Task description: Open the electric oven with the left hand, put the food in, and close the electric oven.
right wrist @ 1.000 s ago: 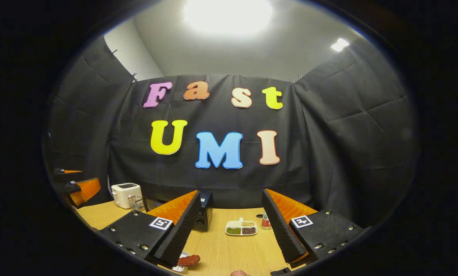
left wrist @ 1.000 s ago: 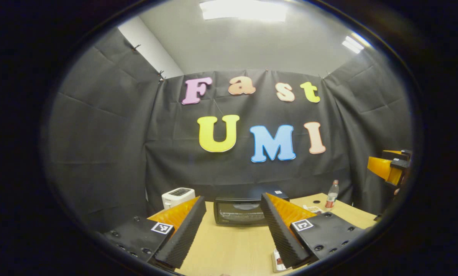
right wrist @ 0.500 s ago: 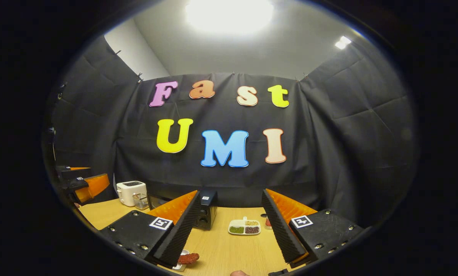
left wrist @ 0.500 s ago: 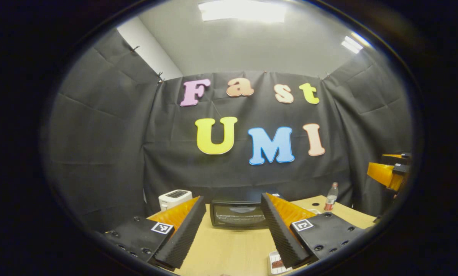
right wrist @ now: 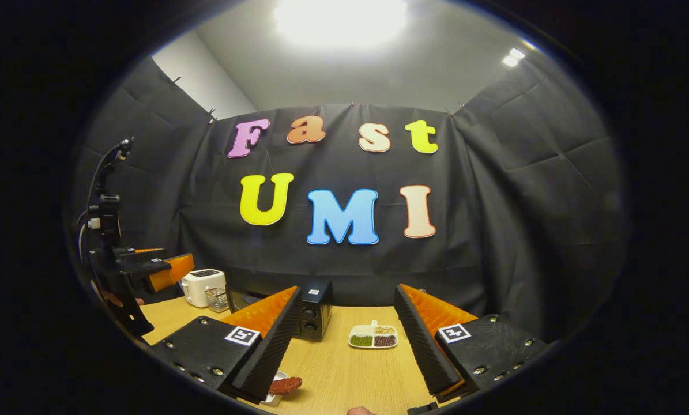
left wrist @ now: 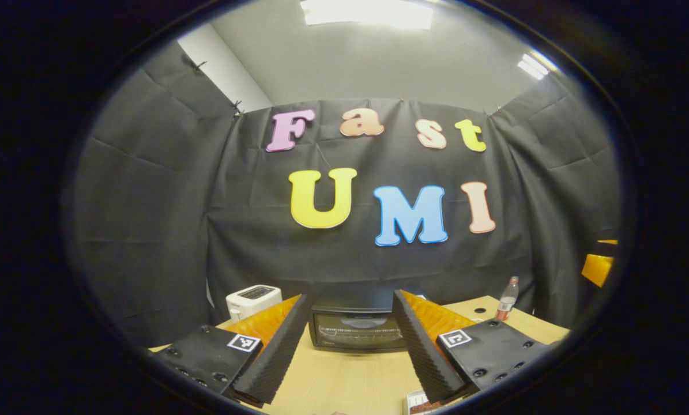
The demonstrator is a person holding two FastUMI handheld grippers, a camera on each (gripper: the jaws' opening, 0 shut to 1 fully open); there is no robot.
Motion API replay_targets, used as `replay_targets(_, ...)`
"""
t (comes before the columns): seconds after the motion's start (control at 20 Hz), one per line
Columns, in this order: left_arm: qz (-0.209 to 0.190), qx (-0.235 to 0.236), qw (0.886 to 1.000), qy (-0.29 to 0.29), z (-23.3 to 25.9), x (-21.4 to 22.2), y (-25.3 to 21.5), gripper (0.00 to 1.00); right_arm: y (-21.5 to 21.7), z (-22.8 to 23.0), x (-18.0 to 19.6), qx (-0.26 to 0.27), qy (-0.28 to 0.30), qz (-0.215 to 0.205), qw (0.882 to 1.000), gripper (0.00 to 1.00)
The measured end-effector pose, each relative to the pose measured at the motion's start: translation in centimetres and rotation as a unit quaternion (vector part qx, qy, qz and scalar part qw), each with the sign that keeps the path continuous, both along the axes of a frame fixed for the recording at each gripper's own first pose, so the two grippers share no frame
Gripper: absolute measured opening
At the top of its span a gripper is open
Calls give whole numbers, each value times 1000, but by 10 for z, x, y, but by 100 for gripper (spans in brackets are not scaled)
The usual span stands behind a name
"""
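The left tool [left wrist: 350,340] is held above the light wooden tabletop [left wrist: 344,380] with its two fingers spread wide and nothing between them, facing the black electric oven with a glass door [left wrist: 357,330], which stands at the far side of the tabletop with its door shut. A white toaster [left wrist: 252,300] sits to the left of the oven, and a clear plastic bottle with a red label [left wrist: 506,298] stands well to the right near the far edge. In the right gripper view, the right tool [right wrist: 347,340] is likewise spread wide and empty above the tabletop, with the reddish-brown piece of food [right wrist: 287,384] lying on a small white tray [right wrist: 274,395] at the near edge, just beside its left finger. Farther off, a white divided dish holding green, brown and pale grains [right wrist: 373,336] rests right of the oven, whose knobbed side panel shows here.
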State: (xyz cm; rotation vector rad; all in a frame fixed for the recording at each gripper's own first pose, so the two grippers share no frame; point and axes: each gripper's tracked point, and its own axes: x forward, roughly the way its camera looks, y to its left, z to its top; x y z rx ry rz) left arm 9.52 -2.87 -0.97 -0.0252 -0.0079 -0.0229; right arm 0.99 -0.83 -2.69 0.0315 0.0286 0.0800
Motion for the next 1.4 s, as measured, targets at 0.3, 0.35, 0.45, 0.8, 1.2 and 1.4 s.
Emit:
replay_targets(0.3, -39, 10, 999, 1, -19, 67, -6, 100, 1, 1, 16, -10, -3, -53, 999, 96)
replay_targets(0.35, -46, 8, 999, 3, -23, 79, -9, 100, 0, 4, 17, -14, -4, -61, 998, 96)
replay_targets(0.45, -54, 4, 998, 12, -37, 100, -14, 99, 0, 7, 21, -21, -8, -76, 997, 96)
replay_targets(0.8, -78, 6, 996, 35, -81, 160, -27, 97, -6, 4, 29, -37, -1, -126, 991, 96)
replay_targets(1.2, -95, 19, 993, 67, -132, 220, -39, 97, -10, -6, 31, -54, 17, -173, 983, 96)
replay_targets(1.4, -101, 21, 991, 86, -160, 239, -47, 100, -11, -10, 30, -64, 28, -186, 980, 96)
